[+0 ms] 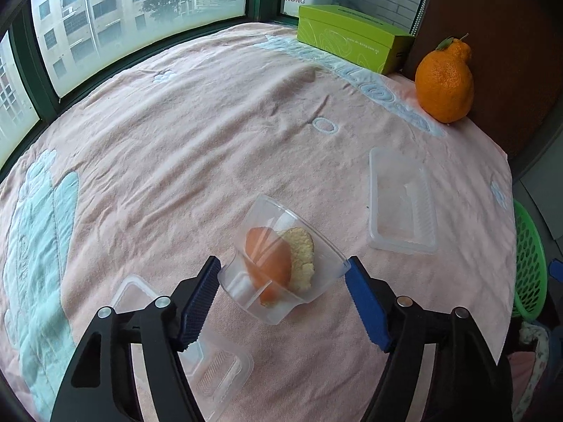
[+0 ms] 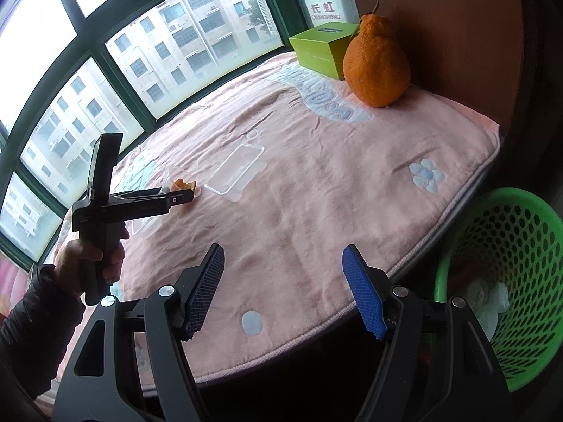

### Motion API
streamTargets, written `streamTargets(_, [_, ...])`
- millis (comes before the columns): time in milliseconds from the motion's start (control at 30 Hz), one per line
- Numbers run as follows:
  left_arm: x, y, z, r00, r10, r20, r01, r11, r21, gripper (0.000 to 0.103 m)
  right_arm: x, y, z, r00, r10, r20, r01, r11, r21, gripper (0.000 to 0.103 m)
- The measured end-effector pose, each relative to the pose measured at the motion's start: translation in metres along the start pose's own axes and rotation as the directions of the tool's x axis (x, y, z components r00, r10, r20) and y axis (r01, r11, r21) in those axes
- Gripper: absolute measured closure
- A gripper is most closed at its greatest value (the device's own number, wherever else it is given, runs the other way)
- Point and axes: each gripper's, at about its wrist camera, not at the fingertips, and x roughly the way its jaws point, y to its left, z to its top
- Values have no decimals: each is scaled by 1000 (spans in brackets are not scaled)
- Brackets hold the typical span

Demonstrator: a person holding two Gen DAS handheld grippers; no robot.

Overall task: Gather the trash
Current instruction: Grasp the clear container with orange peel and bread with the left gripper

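Left tongs (image 1: 283, 265) grip clear cup (image 1: 281, 256) w/ peel, on pink cloth (image 1: 211, 133) by window (image 1: 105, 17).

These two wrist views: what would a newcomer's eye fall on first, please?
Probably the big knobbly orange at the far edge of the pink cloth, beside a green box. Then the tipped clear cup holding peel, between the left tool fingers, and the green basket at the right.

You see a clear, glossy plastic cup (image 1: 281, 263) holding rough orange peel (image 1: 269, 263). Soft matt pink cloth (image 1: 211, 123) with a wrinkled nap covers the table. The basket (image 2: 510, 281) is green perforated plastic; the box (image 1: 348, 35) looks like smooth green cardboard.
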Motion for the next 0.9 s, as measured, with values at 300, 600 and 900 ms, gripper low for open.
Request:
streamTargets(300, [-18, -23, 1, 994, 103, 28, -106, 986, 131, 34, -4, -6, -3, 1000, 5, 10, -5, 1000, 19, 33])
streamTargets(600, [-24, -51, 0, 974, 223, -45, -192, 911, 364, 34, -10, -12, -6, 999, 20, 26, -21, 999, 36, 33])
streamTargets(900, [-47, -62, -10, 988, 141, -67, -101, 904, 415, 34, -10, -15, -8, 999, 28, 18, -29, 998, 48, 33])
